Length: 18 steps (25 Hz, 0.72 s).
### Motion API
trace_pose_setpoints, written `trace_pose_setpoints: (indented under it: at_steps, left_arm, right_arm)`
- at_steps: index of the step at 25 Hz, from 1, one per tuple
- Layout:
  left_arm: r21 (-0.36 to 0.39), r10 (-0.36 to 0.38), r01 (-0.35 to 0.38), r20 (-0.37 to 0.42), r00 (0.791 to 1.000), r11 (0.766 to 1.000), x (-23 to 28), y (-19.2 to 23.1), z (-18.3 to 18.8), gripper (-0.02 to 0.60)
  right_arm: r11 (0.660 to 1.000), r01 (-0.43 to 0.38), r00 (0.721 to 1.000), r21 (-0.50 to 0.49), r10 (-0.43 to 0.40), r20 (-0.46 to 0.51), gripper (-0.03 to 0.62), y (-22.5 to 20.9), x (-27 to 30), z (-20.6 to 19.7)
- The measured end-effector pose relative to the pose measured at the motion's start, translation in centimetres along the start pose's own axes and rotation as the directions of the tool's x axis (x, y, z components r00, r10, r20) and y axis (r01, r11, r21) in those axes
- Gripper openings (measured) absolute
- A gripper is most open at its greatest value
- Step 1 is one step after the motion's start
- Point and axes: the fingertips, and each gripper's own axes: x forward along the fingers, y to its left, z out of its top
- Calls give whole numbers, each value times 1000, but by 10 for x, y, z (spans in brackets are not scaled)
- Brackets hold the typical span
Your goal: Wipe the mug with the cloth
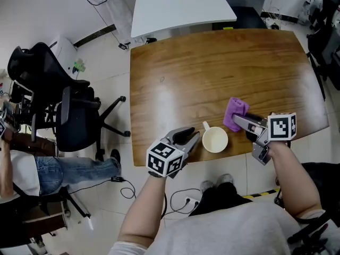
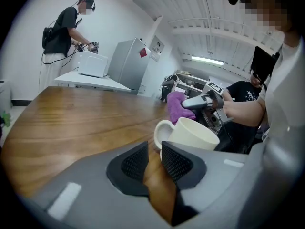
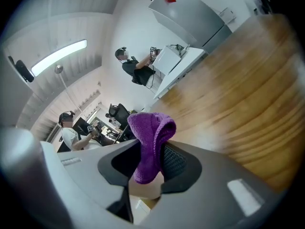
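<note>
A cream mug (image 1: 215,140) stands upright near the front edge of the wooden table (image 1: 212,73), its handle turned toward the far left. My left gripper (image 1: 191,136) is just left of it, jaws slightly apart with nothing between them. In the left gripper view the mug (image 2: 190,135) sits right beyond that gripper (image 2: 154,152), and bare wood shows in the gap. My right gripper (image 1: 238,119) hovers right of the mug, shut on a purple cloth (image 1: 235,112). The right gripper view shows the cloth (image 3: 150,140) bunched and pinched between the pads (image 3: 174,163).
A black office chair (image 1: 69,105) stands left of the table, with a seated person (image 1: 32,169) beyond it. A white table (image 1: 180,7) adjoins the far edge. A standing person (image 2: 64,32) works at a white counter by a grey cabinet (image 2: 126,63).
</note>
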Motion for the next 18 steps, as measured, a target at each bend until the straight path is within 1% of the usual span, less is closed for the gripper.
trace_pose_setpoints:
  at_steps: [3, 6, 9, 11, 12, 15, 18]
  left_arm:
    - [-16, 0, 1, 57, 998, 1000, -21, -7, 3, 74]
    - [-14, -6, 8, 129, 992, 1000, -46, -23, 20, 57]
    - [20, -55, 52, 192, 980, 998, -67, -54, 41, 34]
    - [45, -92, 84, 224, 970, 995, -77, -79, 50, 5]
    - [53, -105, 95, 242, 965, 994, -82, -92, 53, 2]
    - [48, -151, 143, 280, 948, 989, -96, -130, 54, 2]
    - [32, -192, 191, 288, 938, 981, -110, -168, 48, 2]
  right_arm:
    - [999, -6, 1000, -48, 6, 11, 121, 21, -20, -11]
    - [995, -2, 1000, -103, 4, 25, 121, 50, -37, -23]
    - [989, -15, 999, -150, 21, 39, 121, 82, -56, -38]
    - [982, -23, 999, -186, 30, 32, 121, 101, -67, -54]
    - [978, -22, 999, -209, 28, 25, 121, 108, -73, -64]
    - [963, -15, 1000, -270, 18, 6, 121, 128, -88, -89]
    - [954, -24, 1000, -300, 21, -13, 121, 143, -103, -110]
